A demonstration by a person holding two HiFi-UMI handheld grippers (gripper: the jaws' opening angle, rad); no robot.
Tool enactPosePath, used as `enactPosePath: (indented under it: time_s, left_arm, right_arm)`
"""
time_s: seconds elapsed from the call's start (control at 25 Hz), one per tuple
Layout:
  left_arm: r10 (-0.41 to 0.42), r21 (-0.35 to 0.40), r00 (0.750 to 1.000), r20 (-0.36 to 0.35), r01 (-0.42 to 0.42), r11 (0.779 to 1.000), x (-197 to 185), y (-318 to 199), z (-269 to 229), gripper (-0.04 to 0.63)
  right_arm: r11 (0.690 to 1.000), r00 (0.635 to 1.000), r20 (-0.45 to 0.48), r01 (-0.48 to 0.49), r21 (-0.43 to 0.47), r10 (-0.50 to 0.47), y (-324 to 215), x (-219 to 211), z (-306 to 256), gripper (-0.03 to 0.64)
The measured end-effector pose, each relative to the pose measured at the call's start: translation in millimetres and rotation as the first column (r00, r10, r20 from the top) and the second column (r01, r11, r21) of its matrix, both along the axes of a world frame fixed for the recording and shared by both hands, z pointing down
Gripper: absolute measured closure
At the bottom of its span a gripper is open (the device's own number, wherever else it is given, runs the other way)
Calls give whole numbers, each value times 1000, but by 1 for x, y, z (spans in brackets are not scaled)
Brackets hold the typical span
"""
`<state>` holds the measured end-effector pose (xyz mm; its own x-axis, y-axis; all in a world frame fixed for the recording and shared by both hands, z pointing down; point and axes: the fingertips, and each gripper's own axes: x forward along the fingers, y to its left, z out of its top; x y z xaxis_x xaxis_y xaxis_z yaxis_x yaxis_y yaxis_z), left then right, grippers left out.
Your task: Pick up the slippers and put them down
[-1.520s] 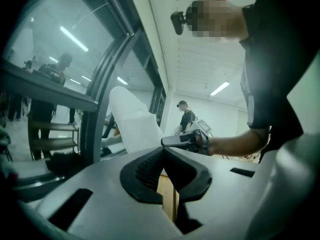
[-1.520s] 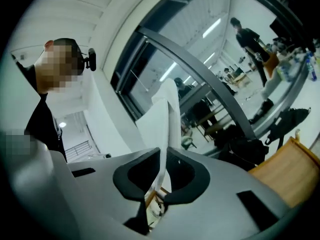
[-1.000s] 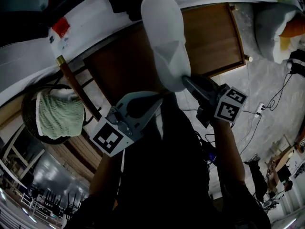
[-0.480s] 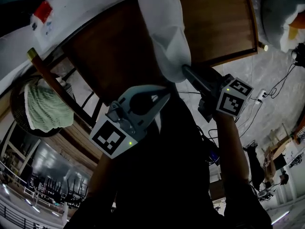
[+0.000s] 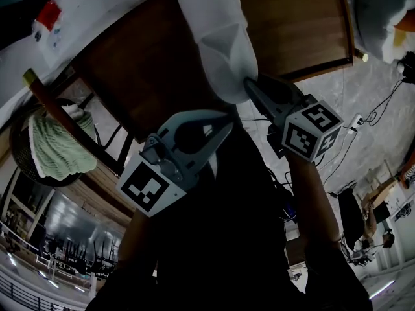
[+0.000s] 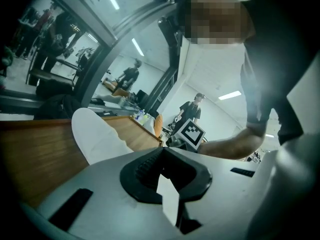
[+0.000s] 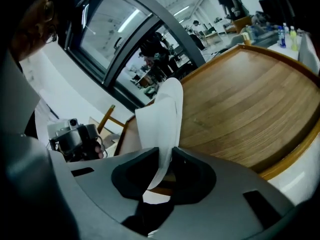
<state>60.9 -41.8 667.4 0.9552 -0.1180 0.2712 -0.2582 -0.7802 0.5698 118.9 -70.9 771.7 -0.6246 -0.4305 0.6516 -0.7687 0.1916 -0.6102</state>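
White slipper (image 5: 217,37), over the wooden table (image 5: 298,24): near end pinched by the right gripper (image 5: 249,86), long axis running straight away from it; left gripper (image 5: 224,127), closed and empty, just beside that end.

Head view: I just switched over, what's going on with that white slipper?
The person's right gripper is clamped on the heel edge of a white slipper and holds it over the wooden table. Whether the slipper touches the tabletop is unclear. The left gripper sits just beside the heel with its jaws together and is not gripping the slipper. Only this one slipper is in view.
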Motion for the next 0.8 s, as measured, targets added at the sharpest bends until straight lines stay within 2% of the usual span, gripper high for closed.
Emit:
enactPosePath:
  time_s: [0.16, 0.36, 0.6, 0.8]
  left_arm:
    - [-15, -26, 1000, -23, 15, 1000, 1, -3, -2, 584]
    - [-12, -8, 999, -40, 12, 1000, 1, -5, -5, 584]
    - [9, 4, 1000, -29, -9, 1000, -1, 1, -3, 584]
    - [-21, 18, 999, -49, 22, 1000, -3, -6, -11, 584]
  right_arm:
    - [998, 989, -141, 45, 47, -38, -2, 2, 5, 538]
    - [982, 931, -346, 162, 101, -118, -4, -1, 8, 494]
    - [973, 921, -376, 173, 152, -105, -6, 0, 1, 491]
    - [945, 925, -377, 158, 286, -40, -20, 4, -43, 492]
